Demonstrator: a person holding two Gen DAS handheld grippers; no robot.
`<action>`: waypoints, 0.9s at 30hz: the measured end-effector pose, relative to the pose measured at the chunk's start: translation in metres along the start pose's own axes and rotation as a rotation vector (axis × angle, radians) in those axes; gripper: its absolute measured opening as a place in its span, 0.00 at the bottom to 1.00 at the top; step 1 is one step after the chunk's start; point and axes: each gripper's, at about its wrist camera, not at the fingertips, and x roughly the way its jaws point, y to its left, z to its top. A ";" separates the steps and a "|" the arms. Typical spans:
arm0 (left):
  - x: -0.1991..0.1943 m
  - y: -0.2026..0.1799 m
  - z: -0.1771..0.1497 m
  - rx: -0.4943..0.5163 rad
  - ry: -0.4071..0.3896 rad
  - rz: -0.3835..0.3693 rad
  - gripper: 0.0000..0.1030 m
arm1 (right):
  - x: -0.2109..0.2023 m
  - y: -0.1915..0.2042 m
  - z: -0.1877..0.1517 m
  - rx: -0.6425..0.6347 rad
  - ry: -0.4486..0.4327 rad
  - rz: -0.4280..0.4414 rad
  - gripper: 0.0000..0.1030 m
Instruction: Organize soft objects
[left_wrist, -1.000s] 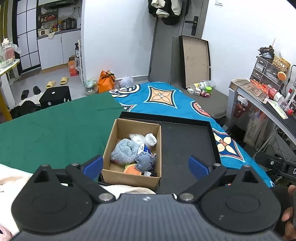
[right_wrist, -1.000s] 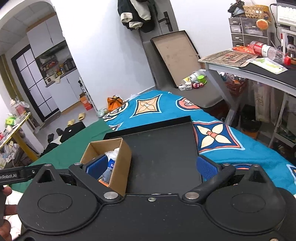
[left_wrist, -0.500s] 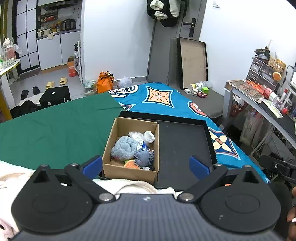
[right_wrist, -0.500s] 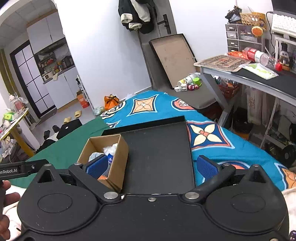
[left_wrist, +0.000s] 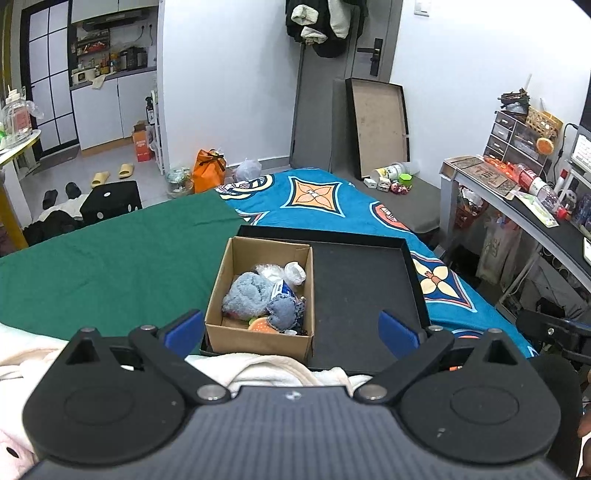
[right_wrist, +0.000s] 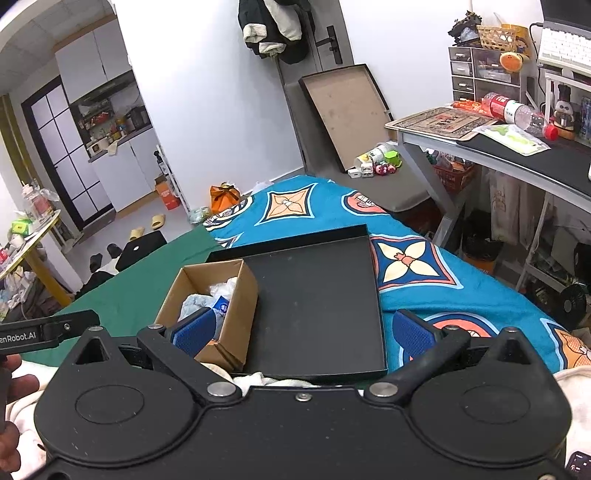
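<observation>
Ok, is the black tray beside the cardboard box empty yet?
Empty beside the box. The black tray shows only bare floor there; the soft items, like the blue plush, sit inside the cardboard box.

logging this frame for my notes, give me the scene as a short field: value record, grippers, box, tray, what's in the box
left gripper: open, empty, held back from the box
right gripper: open, empty
cardboard box: open top, sits in the left part of the black tray
black tray: on the bed, right part bare
box contents: light blue fluffy cloth, grey-blue soft item, orange round item, white plastic pieces
bedding: green sheet left, blue patterned cover right
</observation>
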 end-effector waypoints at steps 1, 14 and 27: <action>-0.001 0.000 0.000 0.003 -0.002 0.004 0.97 | 0.000 0.000 0.000 0.002 0.002 0.002 1.00; -0.005 -0.002 0.000 0.029 0.008 0.016 0.97 | -0.001 0.002 0.001 -0.003 0.021 0.008 1.00; -0.004 -0.001 0.002 0.035 0.021 0.023 0.97 | 0.002 0.005 0.001 -0.008 0.046 -0.010 1.00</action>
